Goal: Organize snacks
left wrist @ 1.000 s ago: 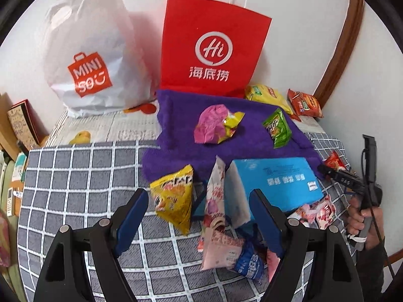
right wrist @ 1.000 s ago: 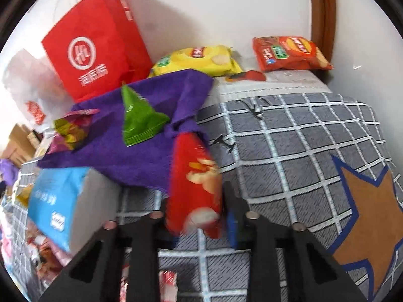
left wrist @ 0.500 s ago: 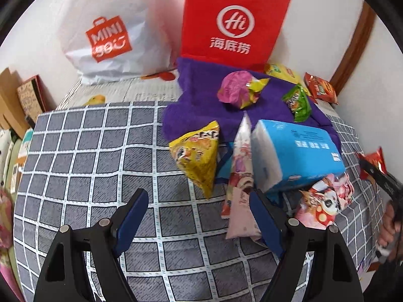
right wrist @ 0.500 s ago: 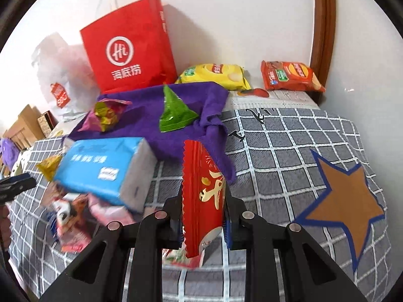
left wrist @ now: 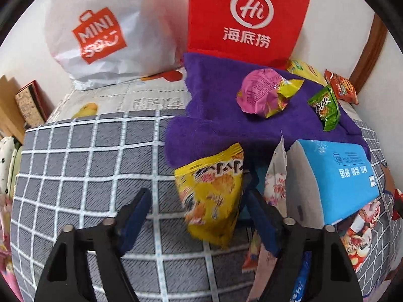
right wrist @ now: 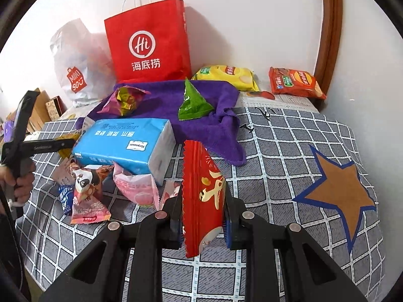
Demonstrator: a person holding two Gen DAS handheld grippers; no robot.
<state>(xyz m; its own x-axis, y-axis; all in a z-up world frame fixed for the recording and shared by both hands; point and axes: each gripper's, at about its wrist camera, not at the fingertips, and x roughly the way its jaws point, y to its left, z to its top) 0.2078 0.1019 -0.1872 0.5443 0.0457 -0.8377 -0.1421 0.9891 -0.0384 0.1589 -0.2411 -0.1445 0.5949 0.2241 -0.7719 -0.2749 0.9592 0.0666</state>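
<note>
In my right gripper [right wrist: 202, 222]: the jaws are pressed together on a red snack packet [right wrist: 201, 198], pinched low on its body. It is lifted clear of the checked bed cover [right wrist: 289, 151].
Red packet's axis: it stands on end, long axis running up and away from me, serrated top edge tilted slightly to the left, printed face toward the right pad.
My left gripper [left wrist: 199, 216]: the jaws are closing around a yellow chip bag [left wrist: 212, 196]. The bag sits between them, close against the right-hand pad, with a gap on the left side, so I judge it not yet gripped.
Yellow bag's axis: it leans upright, long axis roughly vertical, sealed top toward the purple towel [left wrist: 221, 120].
Just beyond: a blue tissue pack [right wrist: 126, 146] lies on a heap of small pink and panda-printed packets, its long axis across the right view.
Further back: a crumpled pink wrapper [left wrist: 264, 91] and a green snack bag [right wrist: 192, 102] rest on the purple towel.
At the wall: a yellow chip bag [right wrist: 226, 75] and an orange-red one [right wrist: 294, 83] lie flat beside a red paper bag [right wrist: 151, 42], with a white shopping bag [left wrist: 105, 32] to its left.
Step in hand: sorting. One packet is carried, a second is being taken.
Next move, as I judge it: close fully on the yellow bag before lifting, then carry both packets to whichever group they belong with. Where that is I cannot tell.
</note>
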